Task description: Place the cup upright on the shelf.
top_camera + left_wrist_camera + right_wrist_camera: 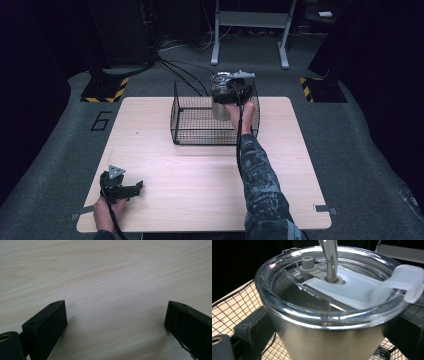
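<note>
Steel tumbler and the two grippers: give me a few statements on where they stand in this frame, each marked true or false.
1. The right gripper has its jaws shut on the steel tumbler. True.
2. The tumbler has no lid. False: a clear lid sits on it, with a metal straw through it.
3. The tumbler is at the wire basket at the far side of the table. True.
4. The left gripper holds a cup. False: its jaws stand wide apart over the bare wooden table.
5. The basket stands at the near left corner of the table. False: it stands at the far edge, near the middle.
</note>
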{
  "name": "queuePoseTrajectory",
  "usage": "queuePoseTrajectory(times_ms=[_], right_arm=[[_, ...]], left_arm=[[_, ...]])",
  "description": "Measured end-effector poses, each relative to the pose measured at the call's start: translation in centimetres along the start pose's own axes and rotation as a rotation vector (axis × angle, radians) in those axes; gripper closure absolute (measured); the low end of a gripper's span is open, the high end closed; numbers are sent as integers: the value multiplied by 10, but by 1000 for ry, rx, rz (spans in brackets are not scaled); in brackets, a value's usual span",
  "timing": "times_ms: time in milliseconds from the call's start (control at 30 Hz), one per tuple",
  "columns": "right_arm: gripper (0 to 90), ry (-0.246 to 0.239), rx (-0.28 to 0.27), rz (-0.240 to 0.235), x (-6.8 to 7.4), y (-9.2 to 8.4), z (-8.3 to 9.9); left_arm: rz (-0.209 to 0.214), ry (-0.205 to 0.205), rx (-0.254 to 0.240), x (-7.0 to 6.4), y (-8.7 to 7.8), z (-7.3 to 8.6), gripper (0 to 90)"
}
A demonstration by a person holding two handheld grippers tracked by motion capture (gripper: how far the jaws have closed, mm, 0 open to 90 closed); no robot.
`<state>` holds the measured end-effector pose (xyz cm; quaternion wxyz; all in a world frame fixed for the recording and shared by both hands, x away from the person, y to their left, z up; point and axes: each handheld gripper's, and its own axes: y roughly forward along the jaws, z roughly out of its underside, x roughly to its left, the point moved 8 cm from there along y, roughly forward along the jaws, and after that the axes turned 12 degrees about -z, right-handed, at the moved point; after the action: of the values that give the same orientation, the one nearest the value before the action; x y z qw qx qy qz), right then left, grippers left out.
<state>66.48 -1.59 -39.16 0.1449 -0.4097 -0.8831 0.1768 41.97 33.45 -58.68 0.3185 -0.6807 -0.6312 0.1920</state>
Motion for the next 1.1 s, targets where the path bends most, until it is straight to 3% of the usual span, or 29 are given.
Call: queuePoseTrajectory(times_ms=[467, 700, 867, 1100], right_arm=[[35, 44, 42, -1, 0, 23, 22], [35, 45, 45, 3, -1, 28, 32], [35, 25, 80, 2, -1, 34, 43], [35, 33, 100, 8, 1, 39, 48]], left_arm=[[-9, -11, -10, 0, 1, -1, 45], [-8, 5, -7, 1, 0, -1, 45], [-7, -9, -11, 0, 1, -1, 45], [-6, -11, -11, 0, 1, -1, 45]])
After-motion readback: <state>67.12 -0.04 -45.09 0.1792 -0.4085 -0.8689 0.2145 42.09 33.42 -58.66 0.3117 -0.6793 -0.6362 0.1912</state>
